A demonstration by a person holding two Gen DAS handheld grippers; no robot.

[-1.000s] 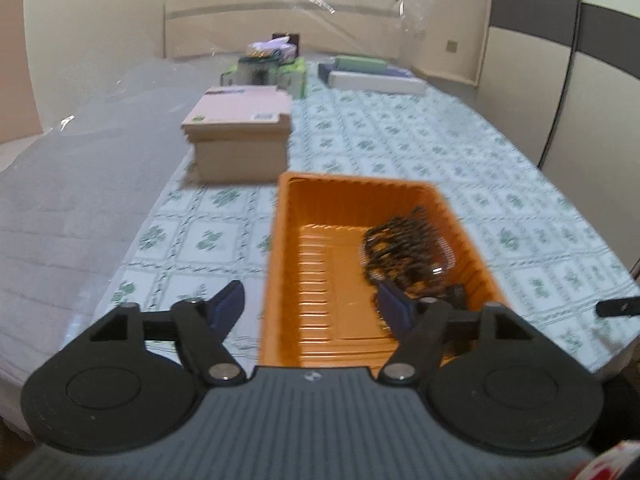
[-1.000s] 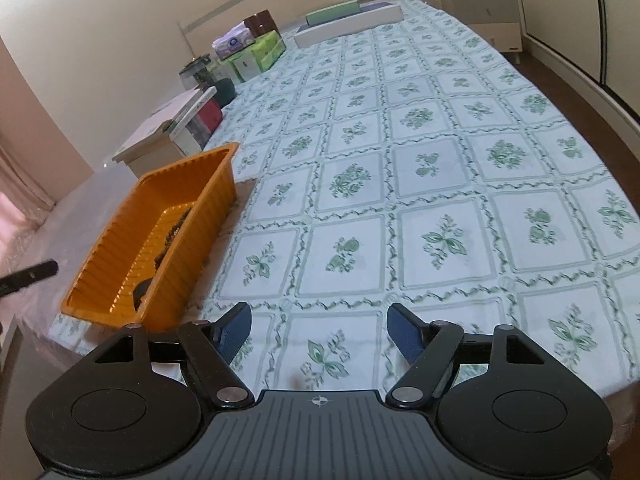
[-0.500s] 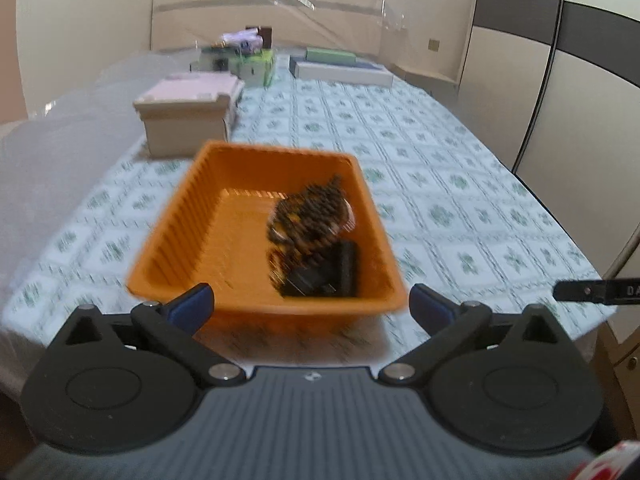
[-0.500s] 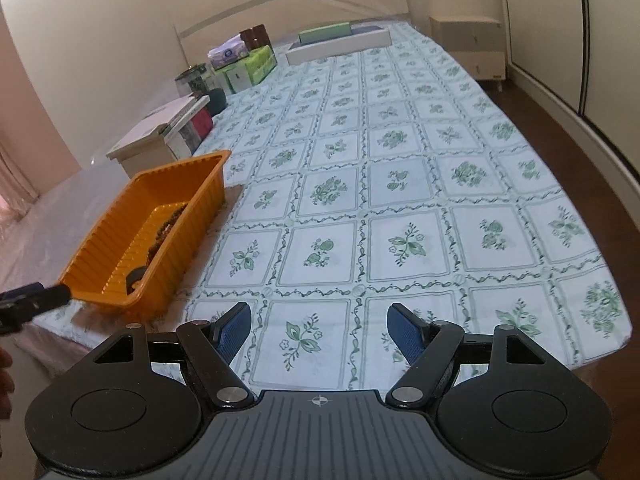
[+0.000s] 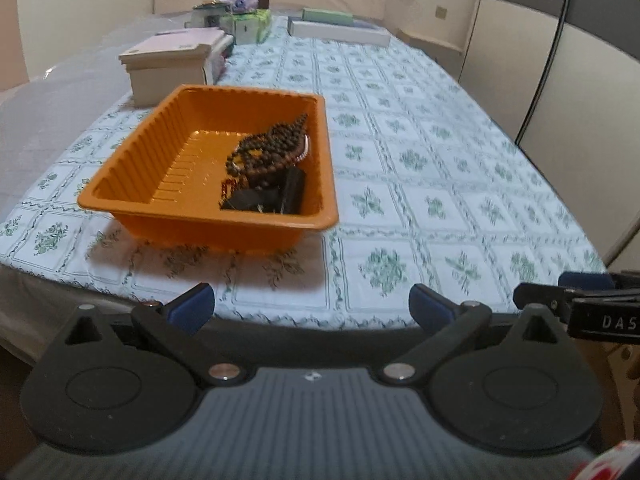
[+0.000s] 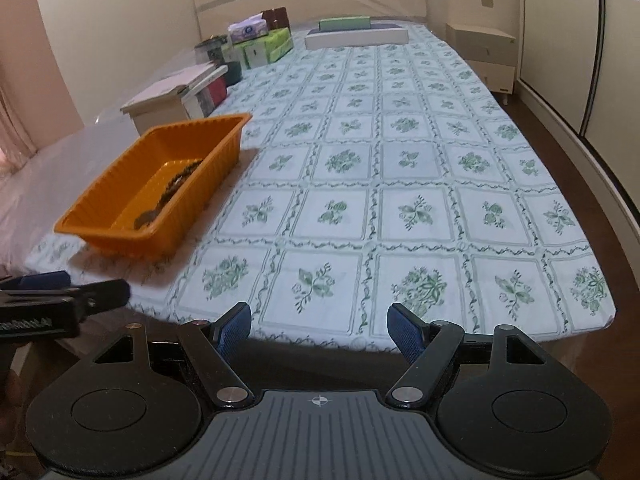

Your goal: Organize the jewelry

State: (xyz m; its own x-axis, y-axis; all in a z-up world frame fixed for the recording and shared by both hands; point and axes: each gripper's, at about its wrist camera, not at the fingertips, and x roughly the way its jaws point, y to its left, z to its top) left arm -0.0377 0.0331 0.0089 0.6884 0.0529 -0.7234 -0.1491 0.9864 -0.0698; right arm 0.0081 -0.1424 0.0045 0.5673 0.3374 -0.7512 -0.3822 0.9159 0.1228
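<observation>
An orange plastic tray [image 5: 124, 200] [image 6: 100, 216] rests near the front edge of the bed's floral sheet [image 5: 400, 184]. Inside it lie a heap of brown beads [image 5: 272, 148] [image 6: 180, 178] and a dark object [image 5: 268, 200] at the near end. My left gripper [image 5: 312, 304] stands open and empty over the bed's front edge, short of the tray. My right gripper [image 6: 320, 326] is also open and empty, off the front edge to the right of the tray. The right gripper's tip [image 5: 576, 292] shows at the right of the left wrist view, and the left gripper's tip [image 6: 64, 292] at the left of the right wrist view.
A beige box [image 5: 168, 68] [image 6: 160, 110] stands just behind the tray. Tissue boxes and green packs [image 6: 260, 44] and a flat white box [image 6: 356, 36] sit at the far end by the headboard. A wardrobe [image 5: 580, 80] and bedside cabinet [image 6: 484, 52] are at the right.
My left gripper has pulled back from over the tray to the bed's front edge and its jaws have widened. My right gripper has also backed off a little.
</observation>
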